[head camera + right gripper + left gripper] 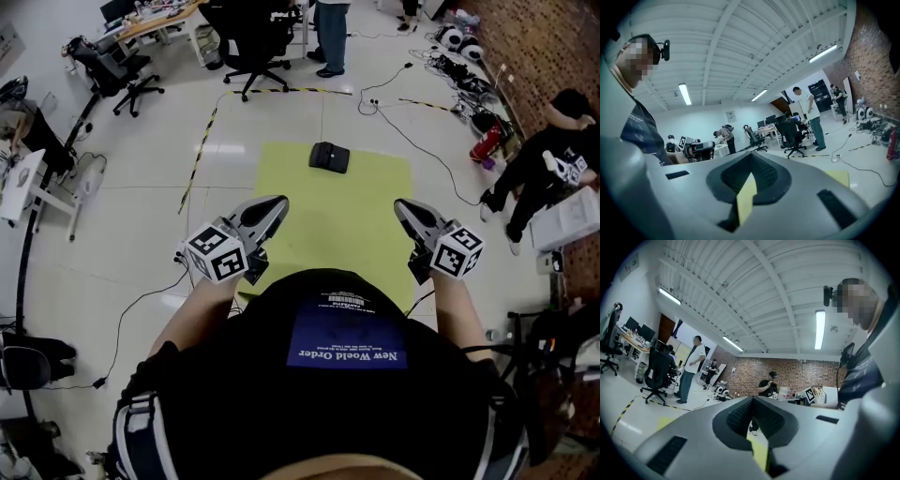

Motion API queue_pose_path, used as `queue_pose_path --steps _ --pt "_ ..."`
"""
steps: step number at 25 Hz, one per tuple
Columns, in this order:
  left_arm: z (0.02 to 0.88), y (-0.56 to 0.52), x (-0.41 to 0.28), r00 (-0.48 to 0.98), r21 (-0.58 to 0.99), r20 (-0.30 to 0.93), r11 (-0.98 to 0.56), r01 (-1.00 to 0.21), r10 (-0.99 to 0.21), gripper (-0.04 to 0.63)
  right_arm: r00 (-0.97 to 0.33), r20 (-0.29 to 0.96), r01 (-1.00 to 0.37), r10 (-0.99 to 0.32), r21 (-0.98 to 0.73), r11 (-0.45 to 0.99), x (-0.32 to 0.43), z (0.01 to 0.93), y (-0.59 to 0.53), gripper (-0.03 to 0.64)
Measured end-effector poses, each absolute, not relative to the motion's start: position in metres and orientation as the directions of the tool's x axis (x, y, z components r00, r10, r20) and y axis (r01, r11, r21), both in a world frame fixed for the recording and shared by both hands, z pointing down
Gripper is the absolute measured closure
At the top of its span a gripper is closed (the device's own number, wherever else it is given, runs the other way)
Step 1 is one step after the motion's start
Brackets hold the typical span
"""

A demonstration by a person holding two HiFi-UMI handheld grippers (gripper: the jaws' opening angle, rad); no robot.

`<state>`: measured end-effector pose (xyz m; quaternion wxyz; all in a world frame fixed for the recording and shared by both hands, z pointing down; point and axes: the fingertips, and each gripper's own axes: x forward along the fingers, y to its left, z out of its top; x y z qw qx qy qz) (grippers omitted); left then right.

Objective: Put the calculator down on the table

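A black calculator [329, 157] lies flat at the far edge of the yellow-green table top [356, 216], well beyond both grippers. My left gripper [280, 202] hovers over the near left part of that surface, shut and empty. My right gripper [399, 205] hangs over the near right part, also shut with nothing in it. Both are held about level. In the left gripper view the jaws [752, 401] meet at the tip, with only yellow showing through the gap below. The right gripper view shows the same: tips [751, 157] together, nothing between them.
Black office chairs [253, 47] and a standing person [330, 37] are beyond the table. A person in black [548, 164] crouches at the right by a white box [567, 220]. Cables [412, 141] and a black-yellow tape line [200, 155] cross the floor.
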<state>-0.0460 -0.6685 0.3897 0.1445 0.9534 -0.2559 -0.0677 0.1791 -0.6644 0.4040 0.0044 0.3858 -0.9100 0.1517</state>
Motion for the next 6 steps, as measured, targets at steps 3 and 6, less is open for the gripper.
queue_pose_path --steps 3,6 --pt "0.3912 -0.6729 -0.0425 0.859 0.319 -0.045 -0.822 -0.472 -0.51 0.588 -0.705 0.13 -0.701 -0.697 -0.276 0.658 0.1835 0.4039 -0.668 0.63" --pt "0.3911 -0.6785 -0.0368 0.86 0.324 -0.04 -0.821 -0.47 -0.509 0.588 -0.707 0.131 -0.699 -0.695 -0.275 0.66 0.1893 0.4025 -0.6733 0.632"
